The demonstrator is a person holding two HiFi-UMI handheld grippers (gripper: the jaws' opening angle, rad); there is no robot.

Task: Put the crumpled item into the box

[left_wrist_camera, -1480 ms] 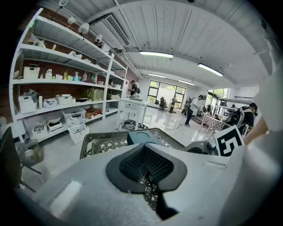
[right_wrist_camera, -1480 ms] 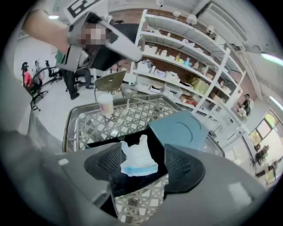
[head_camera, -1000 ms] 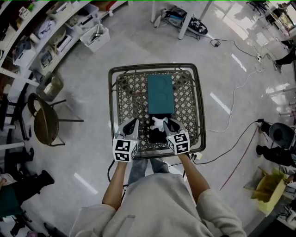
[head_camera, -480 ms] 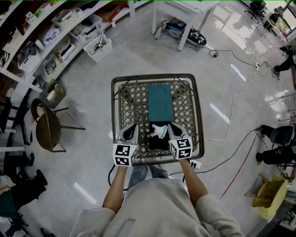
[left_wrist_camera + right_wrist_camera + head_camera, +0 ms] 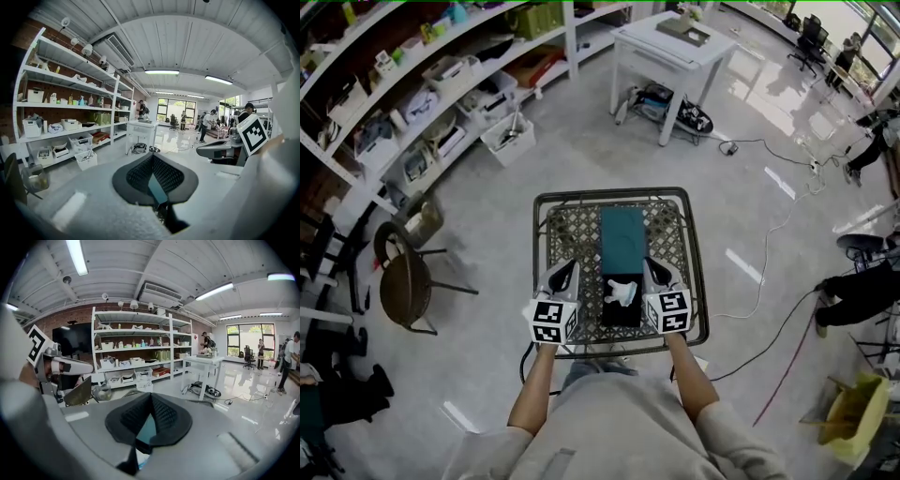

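A white crumpled item lies on a black rectangular box part at the near end of a teal box on the mesh table. My left gripper hovers to the left of it, and my right gripper hovers to its right, both raised above the table. In the left gripper view the left gripper has its pads together, with only the teal box showing past them. In the right gripper view the right gripper is also shut with nothing in it.
Shelving with bins runs along the left. A white table stands at the back and a round chair to the left. Cables trail over the floor on the right, and people stand far off.
Both grippers have risen off the table. The crumpled item stays on the black part. The head view now takes in more of the room.
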